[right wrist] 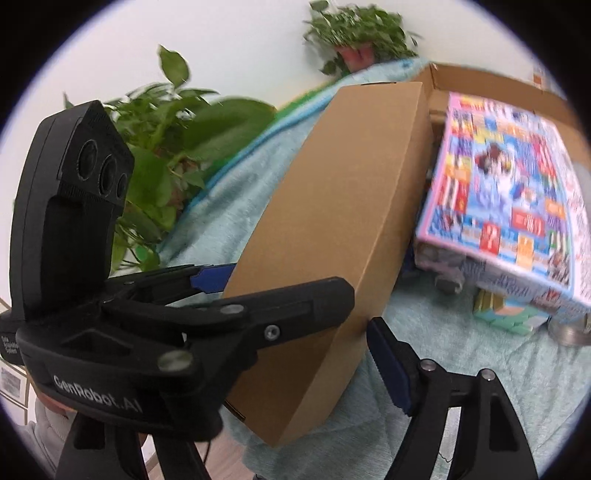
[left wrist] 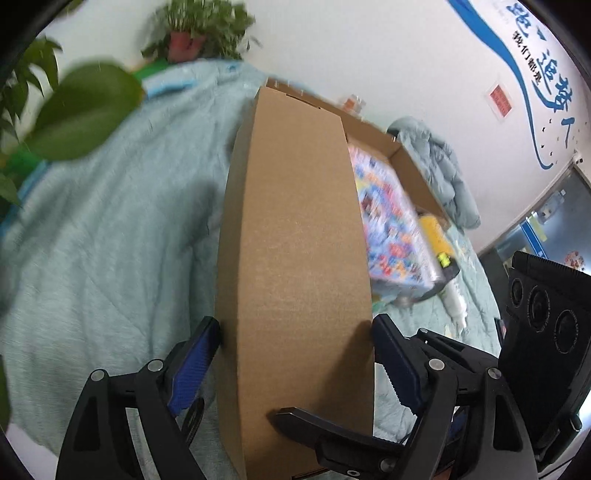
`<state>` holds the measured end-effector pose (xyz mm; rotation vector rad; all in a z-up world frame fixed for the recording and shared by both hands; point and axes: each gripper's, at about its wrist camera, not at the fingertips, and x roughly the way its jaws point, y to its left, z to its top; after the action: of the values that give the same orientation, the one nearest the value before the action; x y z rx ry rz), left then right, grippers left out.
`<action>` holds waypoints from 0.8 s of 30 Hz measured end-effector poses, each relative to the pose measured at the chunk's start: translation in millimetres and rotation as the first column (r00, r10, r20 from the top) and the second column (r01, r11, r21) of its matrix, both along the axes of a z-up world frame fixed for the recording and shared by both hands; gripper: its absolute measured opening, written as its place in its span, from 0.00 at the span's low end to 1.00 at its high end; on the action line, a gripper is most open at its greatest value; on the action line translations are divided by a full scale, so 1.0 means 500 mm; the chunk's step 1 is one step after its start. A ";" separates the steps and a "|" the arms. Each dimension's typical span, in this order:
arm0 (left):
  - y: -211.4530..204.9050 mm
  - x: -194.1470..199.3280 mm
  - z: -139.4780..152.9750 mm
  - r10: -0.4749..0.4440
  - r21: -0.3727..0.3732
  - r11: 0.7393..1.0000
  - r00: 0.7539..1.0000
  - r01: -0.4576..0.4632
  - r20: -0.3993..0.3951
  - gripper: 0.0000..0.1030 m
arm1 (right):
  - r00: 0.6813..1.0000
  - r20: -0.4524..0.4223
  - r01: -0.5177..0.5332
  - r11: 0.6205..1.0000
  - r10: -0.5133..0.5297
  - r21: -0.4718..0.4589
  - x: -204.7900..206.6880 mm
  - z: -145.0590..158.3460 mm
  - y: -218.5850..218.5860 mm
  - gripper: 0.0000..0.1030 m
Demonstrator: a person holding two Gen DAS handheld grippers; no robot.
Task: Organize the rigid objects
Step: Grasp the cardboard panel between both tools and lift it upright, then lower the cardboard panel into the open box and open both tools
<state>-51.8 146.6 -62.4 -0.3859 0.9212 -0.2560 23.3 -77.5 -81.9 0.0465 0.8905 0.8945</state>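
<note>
A long brown cardboard box (left wrist: 295,221) stands on its narrow side on the teal blanket, beside an open cardboard tray (right wrist: 487,79). My left gripper (left wrist: 295,350) is shut on the box, one blue pad pressed on each side of its near end. My right gripper (right wrist: 295,326) is at the same end. Its right pad (right wrist: 388,365) touches the box's corner, and its left finger is hidden behind the left gripper (right wrist: 291,280). A colourful printed box (right wrist: 509,192) lies tilted to the right, resting on smaller items.
A teal blanket (left wrist: 110,258) covers the surface. Leafy plants (right wrist: 166,147) stand left and a potted one (left wrist: 192,33) at the back. A grey jacket (left wrist: 436,166), a yellow item (left wrist: 436,236), a white bottle (left wrist: 456,299) and green blocks (right wrist: 509,317) lie right.
</note>
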 end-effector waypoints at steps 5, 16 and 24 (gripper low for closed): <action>-0.009 0.000 0.100 -0.001 0.039 0.999 0.994 -0.003 0.109 0.80 | 0.994 0.108 0.014 0.999 -0.018 0.042 0.000 0.073 -0.010 0.74; -0.079 0.139 0.309 -0.120 0.128 0.988 0.940 0.083 0.318 0.80 | 0.944 0.300 0.113 0.988 -0.141 0.109 0.104 0.224 -0.053 0.74; -0.149 0.277 0.405 -0.174 0.183 0.977 0.909 0.111 0.379 0.80 | 0.908 0.370 0.169 0.979 -0.199 0.113 0.198 0.290 -0.070 0.74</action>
<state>86.5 72.0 139.8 -0.1110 0.5667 -0.3782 122.0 -112.7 63.0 0.0229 0.4785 0.7277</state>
